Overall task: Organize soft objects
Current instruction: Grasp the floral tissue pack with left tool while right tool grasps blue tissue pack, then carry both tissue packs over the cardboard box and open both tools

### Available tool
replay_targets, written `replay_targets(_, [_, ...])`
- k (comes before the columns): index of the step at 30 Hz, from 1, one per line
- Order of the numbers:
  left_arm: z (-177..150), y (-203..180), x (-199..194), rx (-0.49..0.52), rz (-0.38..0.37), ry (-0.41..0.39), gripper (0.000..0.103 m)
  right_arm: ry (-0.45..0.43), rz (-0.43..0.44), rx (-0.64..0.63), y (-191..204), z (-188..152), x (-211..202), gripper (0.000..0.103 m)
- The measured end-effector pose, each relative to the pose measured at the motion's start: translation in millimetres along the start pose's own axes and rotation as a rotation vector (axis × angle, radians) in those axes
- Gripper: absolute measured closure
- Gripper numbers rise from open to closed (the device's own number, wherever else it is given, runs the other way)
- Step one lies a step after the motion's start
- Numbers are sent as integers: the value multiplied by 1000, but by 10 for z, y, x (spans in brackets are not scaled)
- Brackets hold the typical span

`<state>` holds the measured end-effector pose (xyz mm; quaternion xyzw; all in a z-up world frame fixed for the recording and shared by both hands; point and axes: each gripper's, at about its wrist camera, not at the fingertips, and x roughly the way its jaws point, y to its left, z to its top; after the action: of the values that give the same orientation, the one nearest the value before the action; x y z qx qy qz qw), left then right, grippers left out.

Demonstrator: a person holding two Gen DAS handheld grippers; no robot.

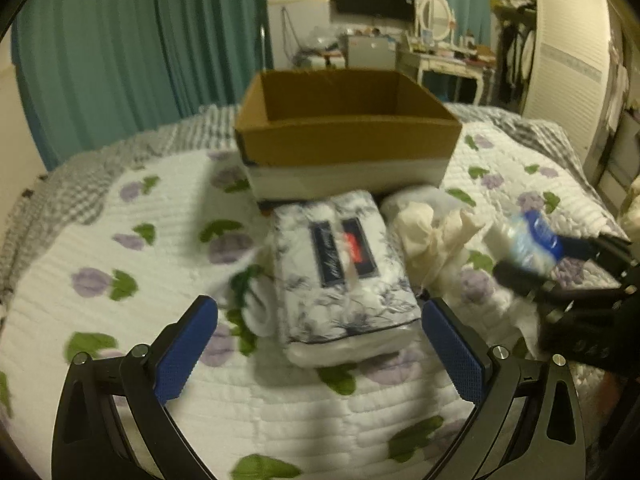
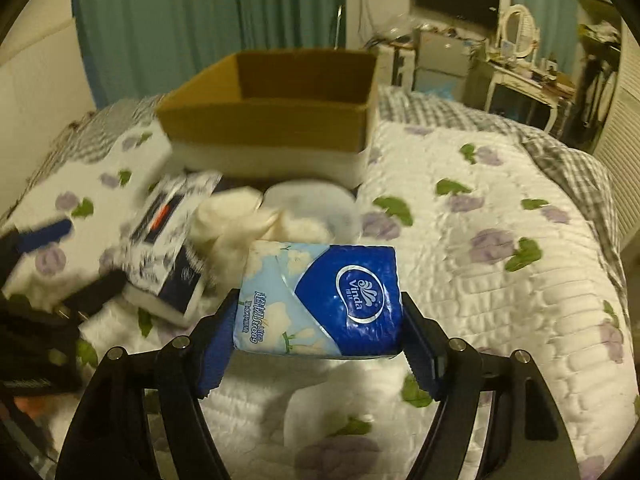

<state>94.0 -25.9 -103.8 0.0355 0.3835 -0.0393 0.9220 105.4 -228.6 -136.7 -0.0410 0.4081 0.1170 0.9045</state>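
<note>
My right gripper is shut on a blue Vinda tissue pack and holds it above the bed; it also shows in the left wrist view. My left gripper is open, its blue pads either side of a white floral tissue pack lying on the quilt, seen blurred in the right wrist view. A crumpled white cloth lies right of that pack. An open cardboard box stands just behind them, also in the right wrist view.
The floral quilt covers the bed, with a checked blanket at its far edge. Teal curtains, a dressing table and a wardrobe stand beyond the bed. A white round soft item lies before the box.
</note>
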Motion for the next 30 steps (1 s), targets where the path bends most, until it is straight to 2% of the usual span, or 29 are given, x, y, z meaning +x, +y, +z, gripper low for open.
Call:
replay_targets(4, [-48, -104, 187, 4, -39, 52, 0, -10, 0, 20, -55, 50, 1, 29])
replay_targets(8, [-69, -143, 342, -10, -33, 72, 1, -1, 3, 24, -102, 30, 20, 29])
replay_targets(9, [-69, -133, 370, -15, -34, 75, 3, -3, 4, 26, -113, 17, 13, 29])
replay_targets(10, [-73, -127, 402, -21, -32, 78, 14, -5, 4, 28, -105, 16, 19, 29])
replay_targets(13, [-94, -104, 428, -19, -51, 84, 23, -6, 4, 25, -101, 7, 18, 29])
replay_targets(16, [-104, -116, 333, 20, -69, 61, 26, 13, 1, 15, -68, -8, 10, 29])
replay_targets(19, [-113, -114, 168, 38, -54, 25, 27, -3, -25, -12, 8, -1, -105, 29])
replay_targets(23, [-64, -44, -90, 37, -31, -18, 28, -60, -42, -27, 92, 57, -380, 29])
replay_targets(30, [115, 65, -681, 49, -2, -137, 28, -174, -47, -52, 218, 225, -923, 29])
